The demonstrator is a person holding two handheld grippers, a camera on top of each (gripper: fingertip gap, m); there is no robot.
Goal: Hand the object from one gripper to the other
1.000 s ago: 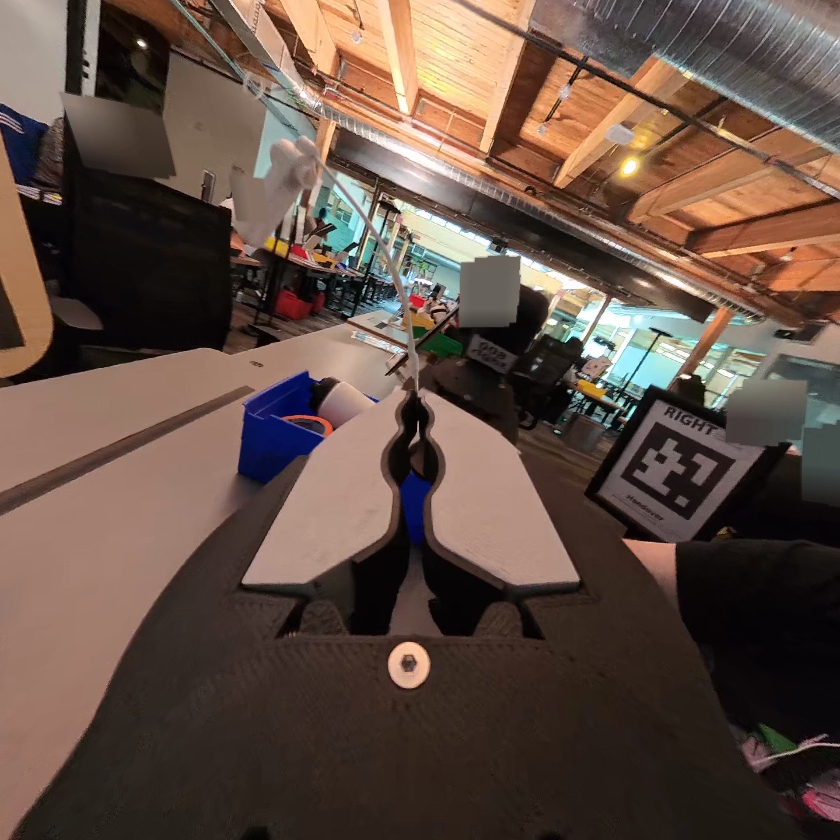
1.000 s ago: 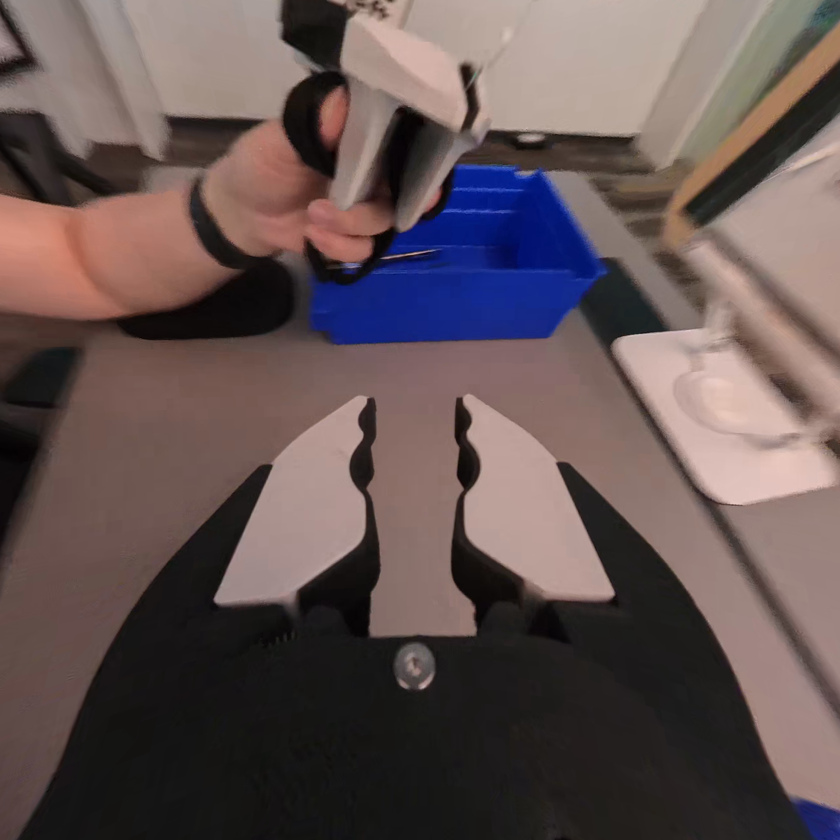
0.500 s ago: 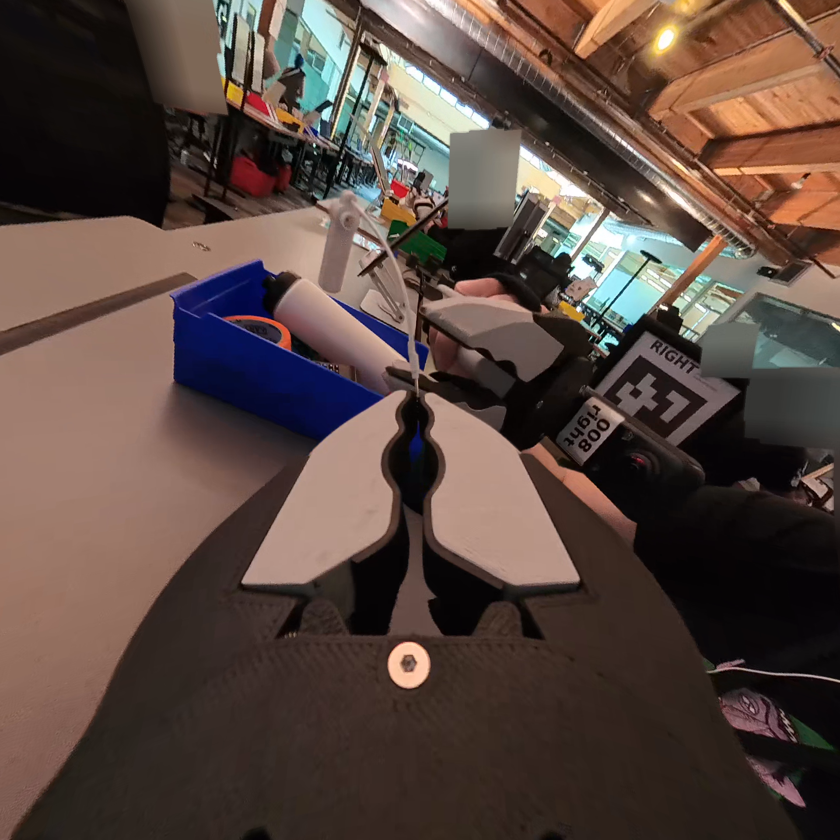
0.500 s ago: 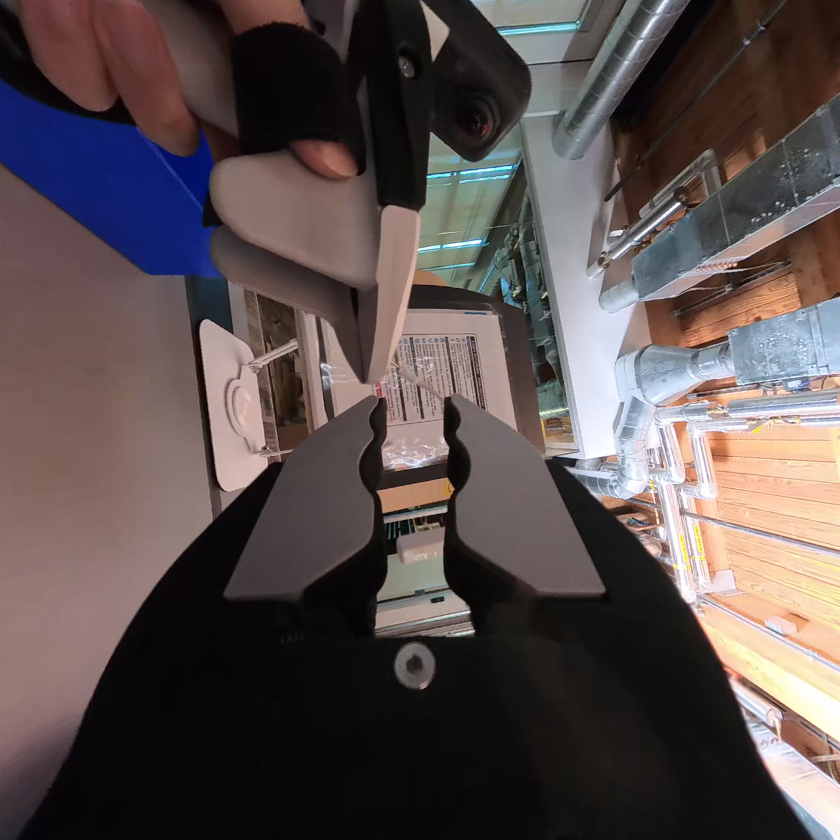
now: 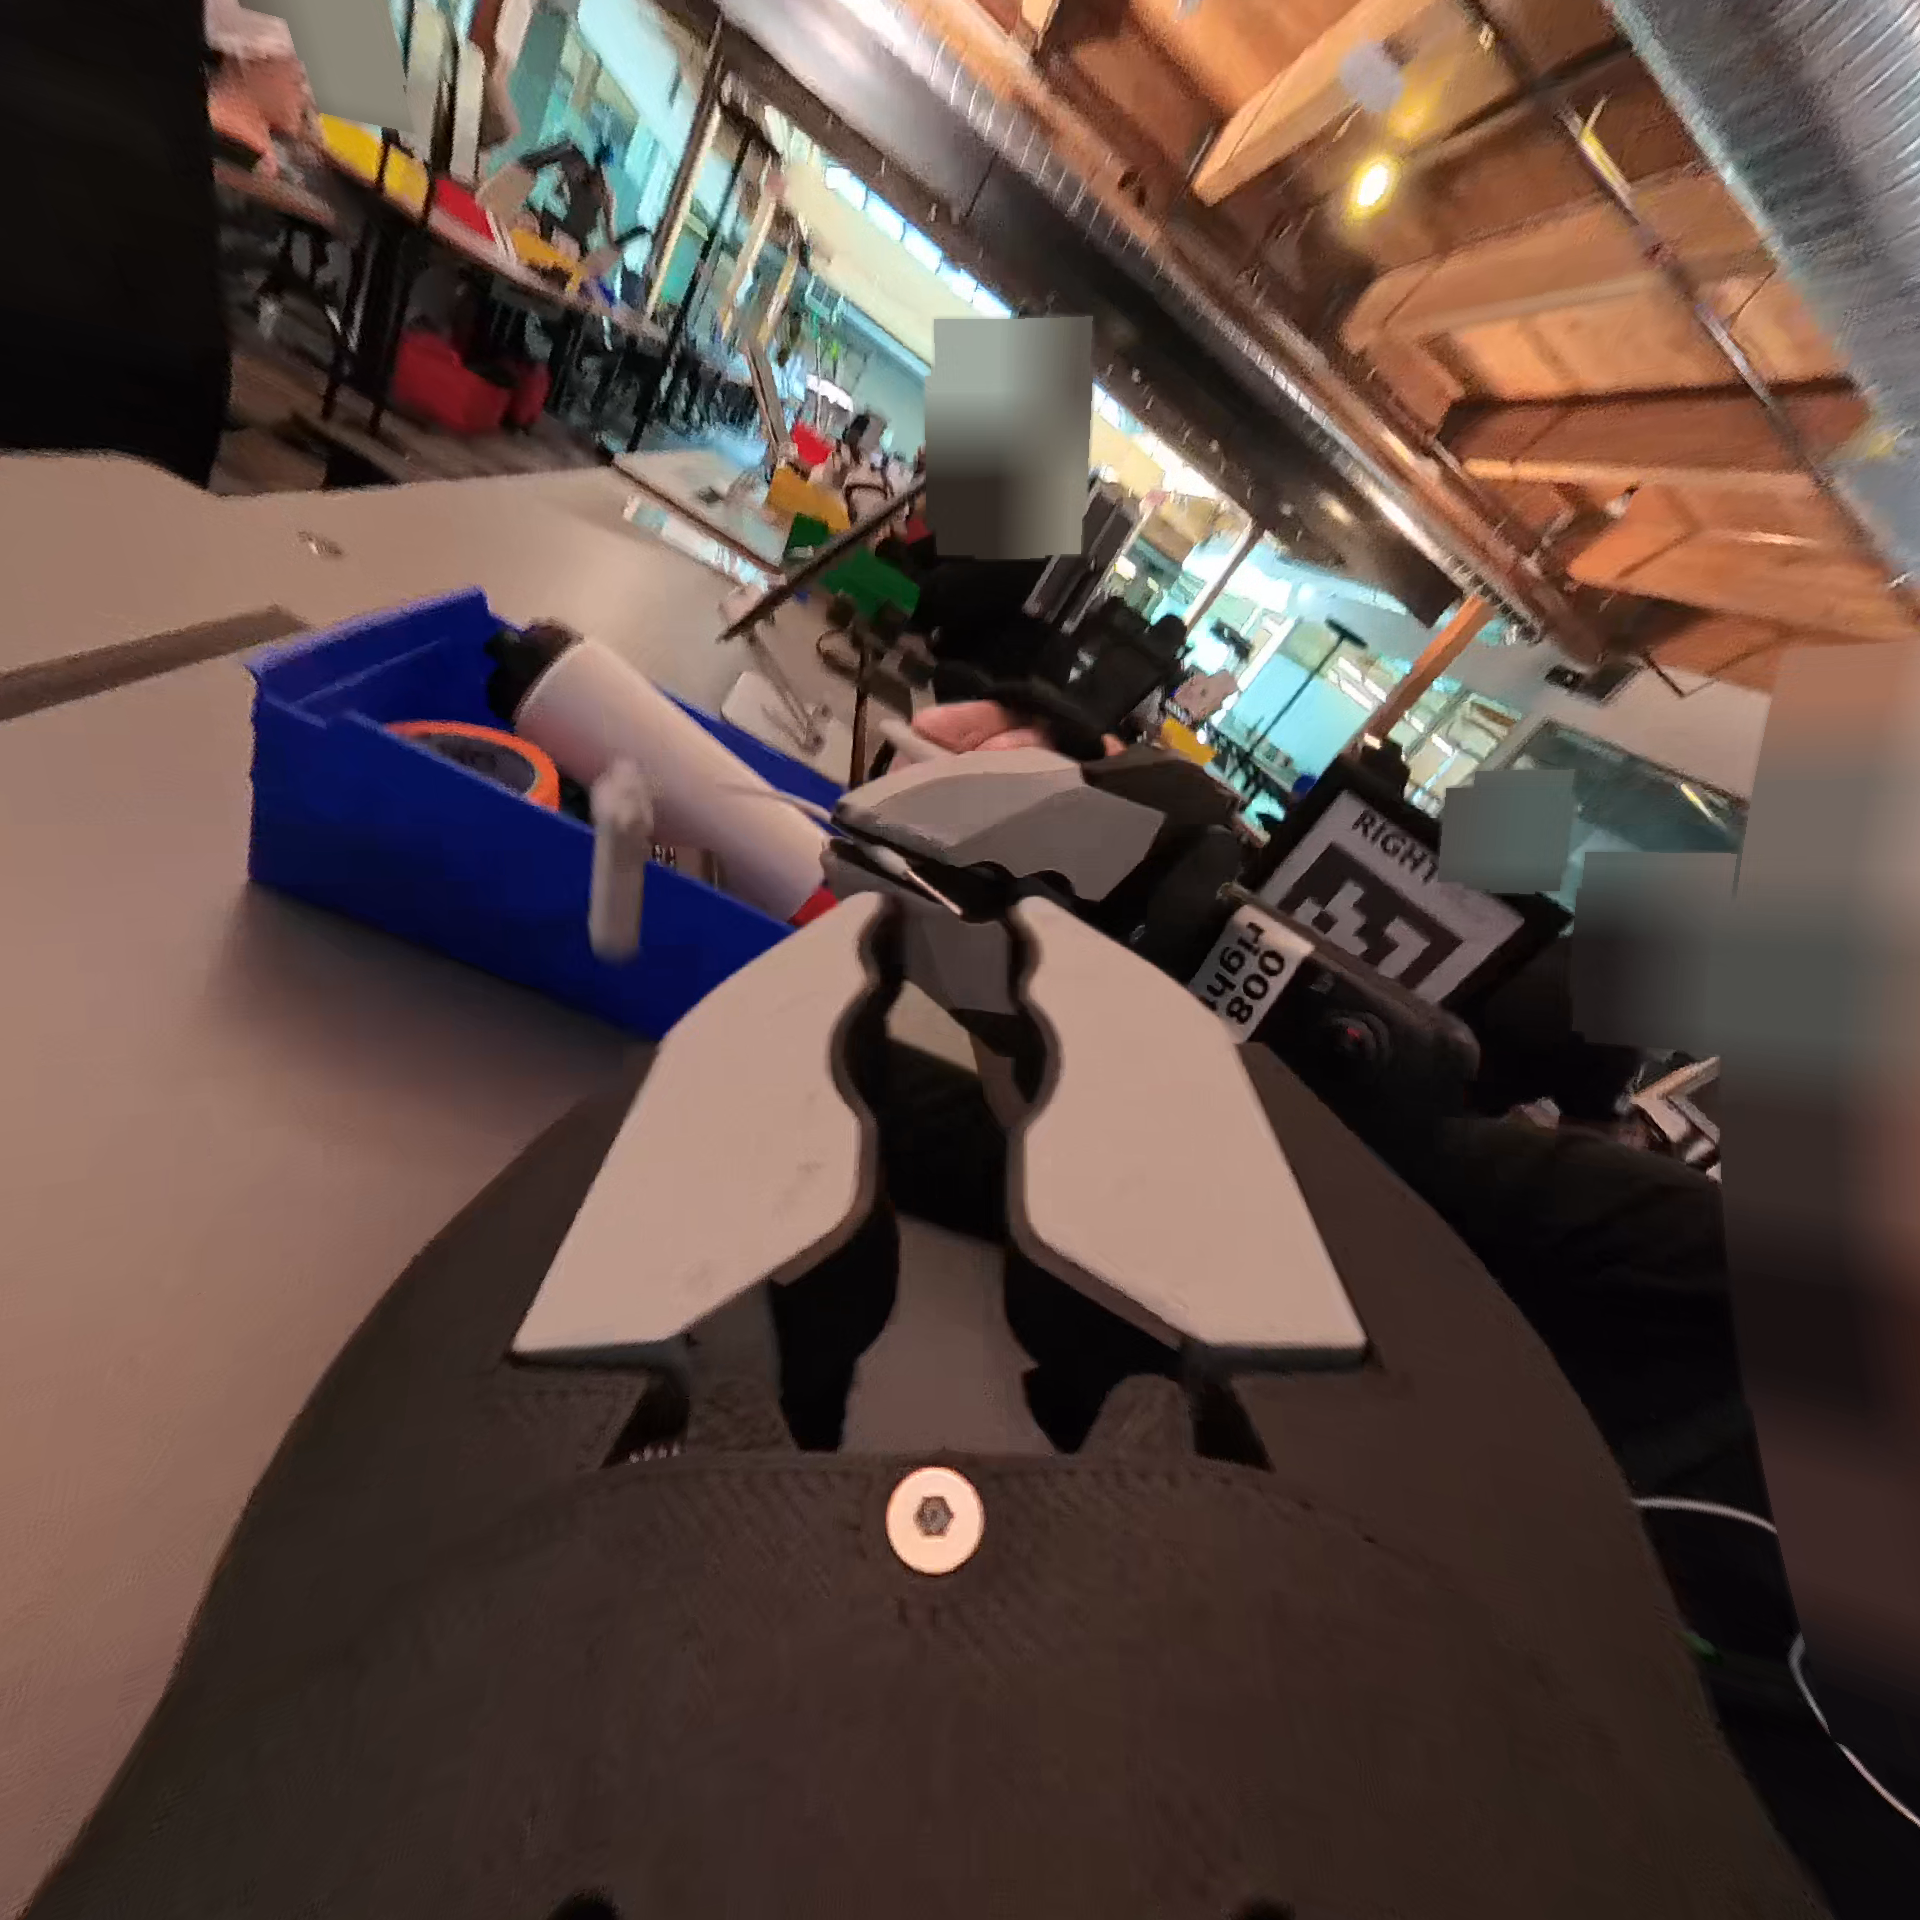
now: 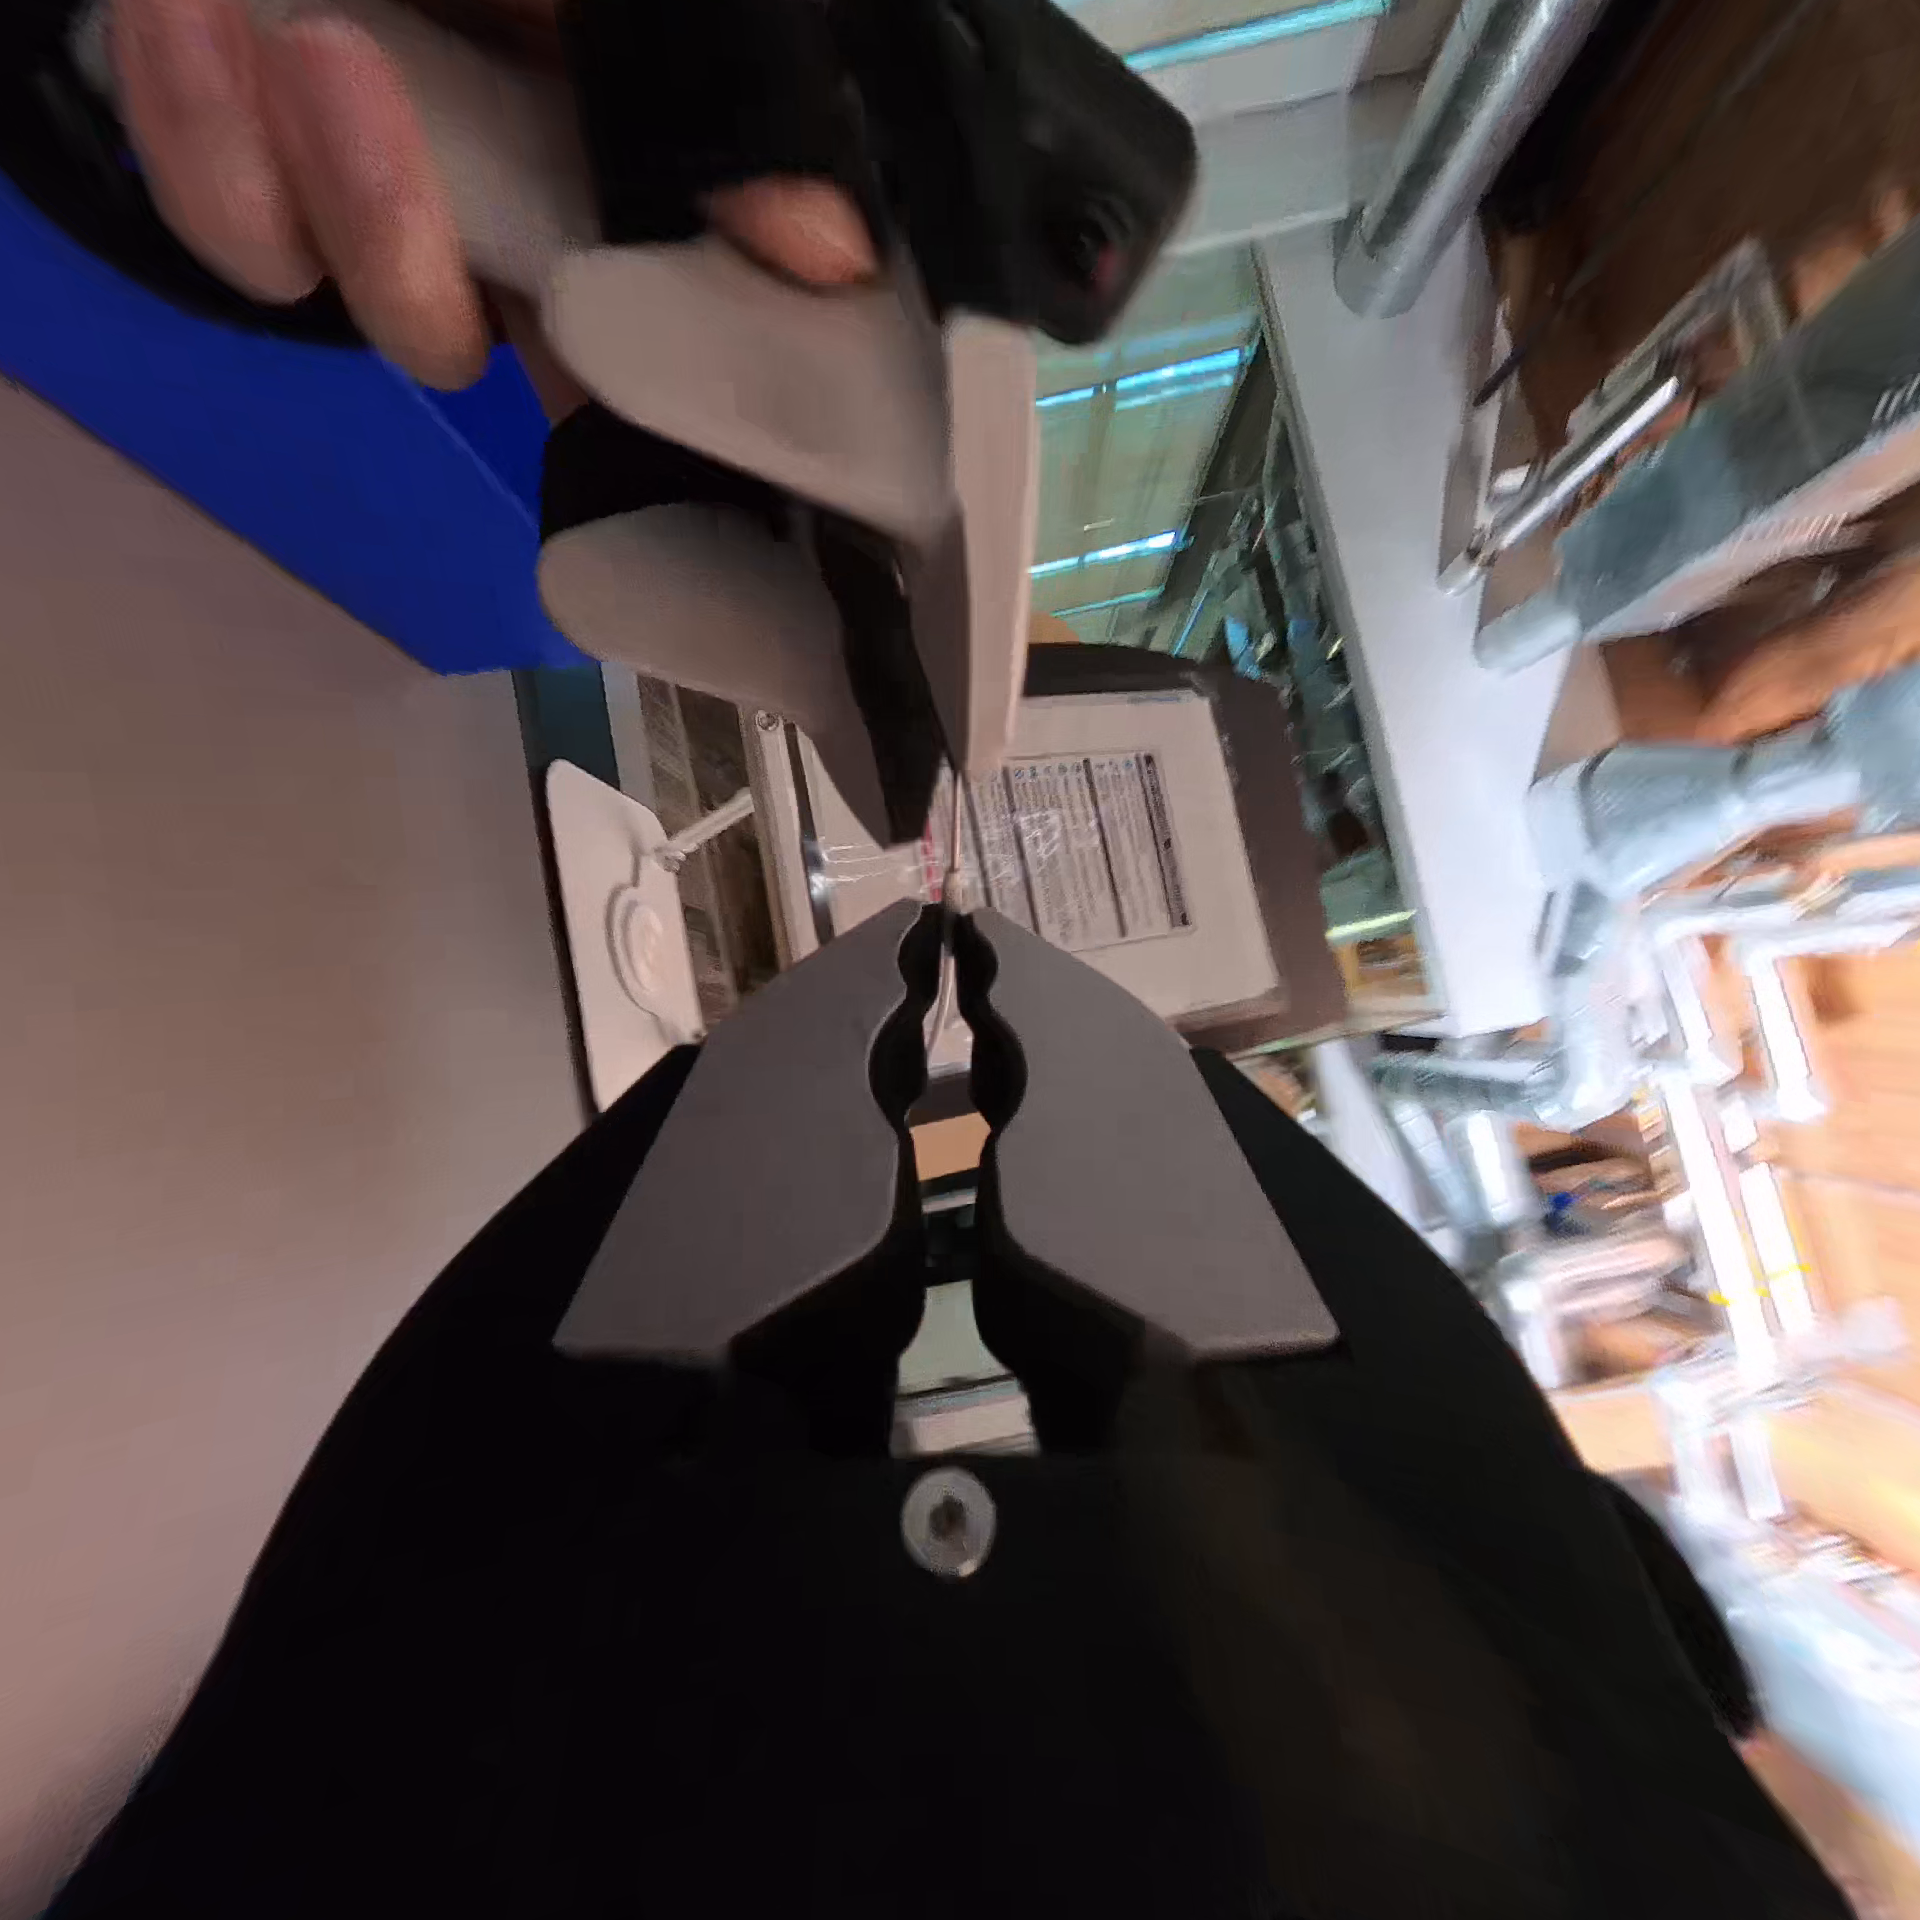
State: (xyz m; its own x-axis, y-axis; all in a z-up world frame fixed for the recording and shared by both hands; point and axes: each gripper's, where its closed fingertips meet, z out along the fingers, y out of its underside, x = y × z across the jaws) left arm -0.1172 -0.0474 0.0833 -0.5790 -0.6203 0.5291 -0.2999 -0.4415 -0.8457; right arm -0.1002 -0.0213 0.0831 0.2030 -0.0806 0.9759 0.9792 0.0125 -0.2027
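The object is a thin pale wire with a white cylinder [image 5: 618,862] at its far end. In the left wrist view my right gripper [image 5: 844,844] is shut on the wire, and the cylinder hangs left of it in front of the blue bin [image 5: 416,831]. My left gripper [image 5: 948,914] is open and empty, its tips just below the right gripper's tips. In the right wrist view my right gripper [image 6: 943,920] pinches the wire [image 6: 940,987] between its fingertips. The left gripper [image 6: 951,764] points down at it from above, held by a hand.
The blue bin on the grey table [image 5: 156,1039] holds a white tube [image 5: 665,758] and an orange tape roll [image 5: 478,743]. A white flat base [image 6: 613,935] lies beyond the bin. A black-and-white marker board [image 5: 1382,914] sits on the right gripper. Only a small space, under 4 cm, lies between the two pairs of fingers.
My left gripper has opened and let go of the wire. My right gripper has shut on it, and the white cylinder has swung from upright to hanging down at the left.
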